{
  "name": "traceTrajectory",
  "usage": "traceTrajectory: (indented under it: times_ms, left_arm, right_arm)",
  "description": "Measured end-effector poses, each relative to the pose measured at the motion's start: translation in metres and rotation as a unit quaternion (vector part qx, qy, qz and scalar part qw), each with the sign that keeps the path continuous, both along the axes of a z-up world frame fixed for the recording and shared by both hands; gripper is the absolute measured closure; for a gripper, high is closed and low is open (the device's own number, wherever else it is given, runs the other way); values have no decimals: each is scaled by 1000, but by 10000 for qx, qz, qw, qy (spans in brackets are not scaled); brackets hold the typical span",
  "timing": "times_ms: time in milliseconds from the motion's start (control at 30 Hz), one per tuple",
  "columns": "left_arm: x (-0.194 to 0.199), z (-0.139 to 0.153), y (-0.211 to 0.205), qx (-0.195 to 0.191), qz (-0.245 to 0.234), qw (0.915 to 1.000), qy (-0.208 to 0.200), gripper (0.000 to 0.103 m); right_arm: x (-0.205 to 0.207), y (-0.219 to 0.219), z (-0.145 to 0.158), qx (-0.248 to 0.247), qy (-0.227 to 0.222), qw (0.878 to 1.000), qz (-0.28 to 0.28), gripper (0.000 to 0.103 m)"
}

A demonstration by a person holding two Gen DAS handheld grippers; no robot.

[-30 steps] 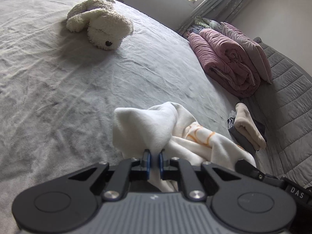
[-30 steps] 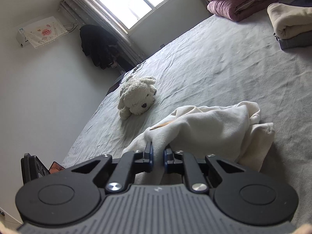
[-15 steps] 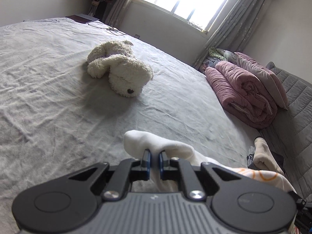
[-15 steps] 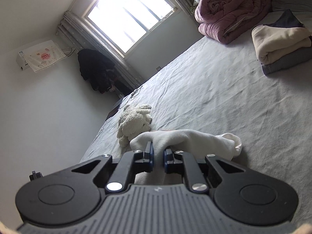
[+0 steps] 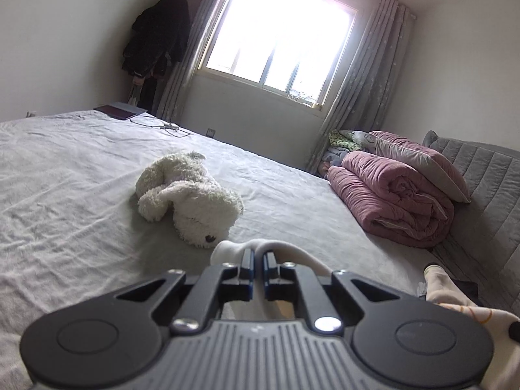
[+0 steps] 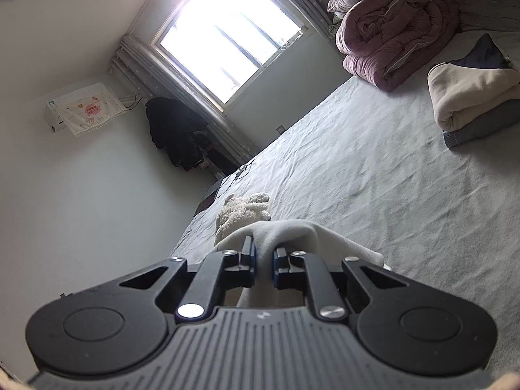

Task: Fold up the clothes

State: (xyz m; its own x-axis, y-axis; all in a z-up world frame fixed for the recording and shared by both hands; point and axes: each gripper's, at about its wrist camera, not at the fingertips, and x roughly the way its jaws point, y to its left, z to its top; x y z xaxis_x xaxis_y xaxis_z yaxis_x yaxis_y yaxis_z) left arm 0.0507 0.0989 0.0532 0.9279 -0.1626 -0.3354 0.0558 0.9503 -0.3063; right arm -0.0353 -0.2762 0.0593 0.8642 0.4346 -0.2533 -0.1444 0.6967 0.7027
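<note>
So a soft cream-white garment with an orange print is pinched at two spots right now: the left gripper has its blue-padded fingers squeezed on a bunched fold of it, and the right gripper is clamped on another fold the same way. The garment is held up over the wrinkled grey bedsheet, with most of it hanging below and hidden by the gripper bodies, so how far it's folded can't be made out. A folded cream and grey clothes stack is parked off to the right on the bed, near a rolled pink quilt, and a fluffy white plush dog is sitting just ahead. It looks like a lift-and-spread step, probably. Next the cloth would need to be kept taut between both grips and laid down flat on open sheet, clear of the plush.
</note>
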Motion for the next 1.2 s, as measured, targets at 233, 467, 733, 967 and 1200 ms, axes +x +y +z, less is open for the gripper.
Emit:
traceTrajectory:
  times_ms: [233,467,733,967,1200]
  left_arm:
    - [-6,-6,20,450,41,9983,379,98]
    - [-27,-19,35,1224,-121,9913,475,98]
    - [-47,-48,56,1907,-597,9697,1408,98]
    - [-58,-84,76,1952,-1041,9480,2287,95]
    - [-57,-95,90,1089,-1378,9427,2839,62]
  right_arm:
    - [-5,12,-9,-27,407,9955,855,90]
    - [-16,33,-33,-199,977,9820,1603,90]
    - [-28,58,-58,-546,1580,9573,2360,90]
    - [-27,58,-58,-676,1656,9464,2689,88]
    - [-22,50,-50,-750,1589,9404,2913,75]
